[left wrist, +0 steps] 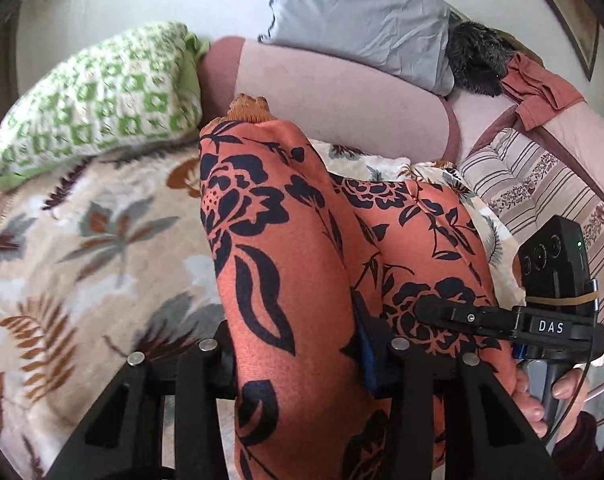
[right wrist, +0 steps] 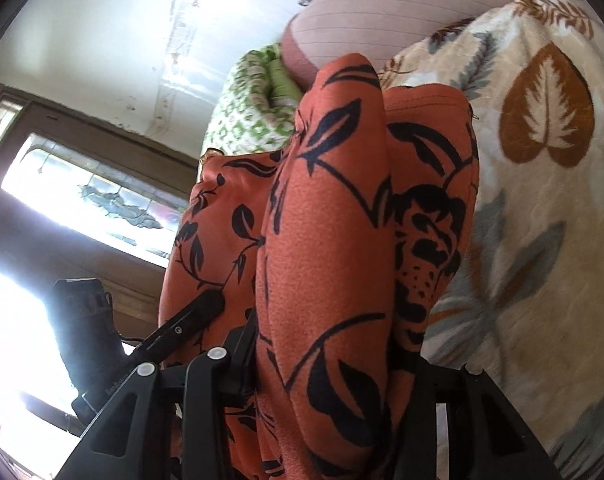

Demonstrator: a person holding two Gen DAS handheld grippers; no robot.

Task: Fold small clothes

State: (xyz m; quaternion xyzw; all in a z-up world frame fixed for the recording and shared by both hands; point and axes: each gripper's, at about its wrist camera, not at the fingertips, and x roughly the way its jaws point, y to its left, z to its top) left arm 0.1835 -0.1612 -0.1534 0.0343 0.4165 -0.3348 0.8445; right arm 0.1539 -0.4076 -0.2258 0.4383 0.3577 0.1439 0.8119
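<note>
Over a leaf-print blanket [left wrist: 82,248] on a bed with a green checked pillow [left wrist: 98,100] and grey pillow [left wrist: 358,16], both tongs hold up the orange floral garment [left wrist: 270,248]. Left gripper [left wrist: 298,364] and right gripper [right wrist: 326,376] each clamp a fold. Their pads are hidden by cloth. A window [right wrist: 82,200] glares behind.

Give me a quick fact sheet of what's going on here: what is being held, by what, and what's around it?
Held item: orange cloth with dark floral print, bunched and lifted
Left gripper: closed on the cloth
Right gripper: closed on the same cloth
Surface below: leaf-patterned blanket
Nearby: green and white checked pillow, grey pillow, pink bolster, striped cushion
Person: fingers of one hand on the right gripper's handle
Fold status: not yet laid flat
</note>
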